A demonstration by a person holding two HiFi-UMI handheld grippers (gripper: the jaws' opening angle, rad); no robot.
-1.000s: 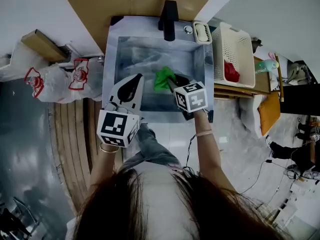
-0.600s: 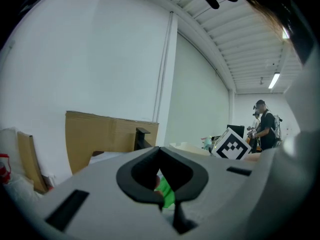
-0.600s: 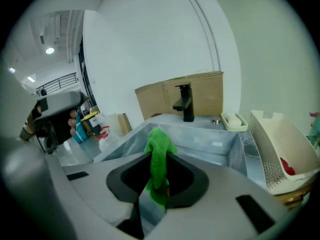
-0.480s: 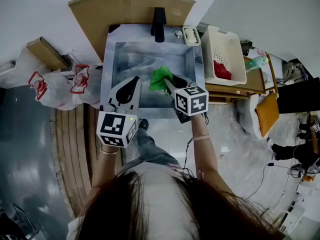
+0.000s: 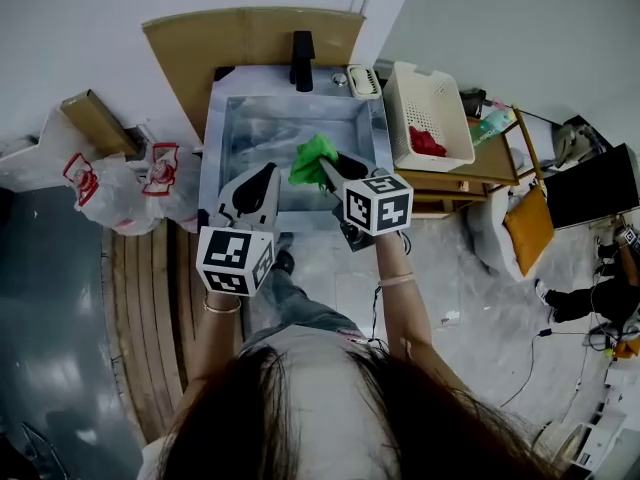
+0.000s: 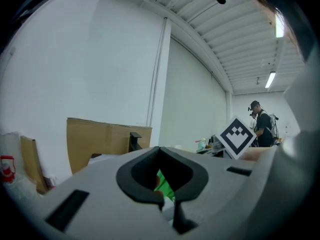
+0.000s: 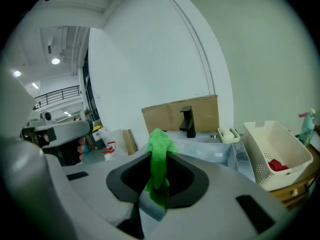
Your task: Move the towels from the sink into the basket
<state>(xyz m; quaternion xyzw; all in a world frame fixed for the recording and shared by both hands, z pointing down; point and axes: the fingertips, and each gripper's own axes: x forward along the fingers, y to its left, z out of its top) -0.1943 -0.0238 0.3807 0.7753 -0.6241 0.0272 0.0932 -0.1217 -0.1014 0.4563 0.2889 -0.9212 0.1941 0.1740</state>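
The left gripper (image 5: 268, 171) has its jaws together on nothing, above the sink (image 5: 240, 118). Just to its right the green towel (image 5: 310, 160) droops from the right gripper (image 5: 330, 165), whose jaws are clamped on a bunched fold. The cloth looks light, soft and floppy, so a pinch on any gathered fold should hold. The white basket (image 5: 397, 118) sits further right of that gripper.

Lab/test hall: sink (image 5: 255, 128) vs bare cardboard (image 5: 200, 53), high ribbed ceiling (image 6: 240, 39), strip light (image 6: 270, 79).

Right hand-held gripper (image 5: 328, 166) hides the green towel's (image 5: 310, 158) end.
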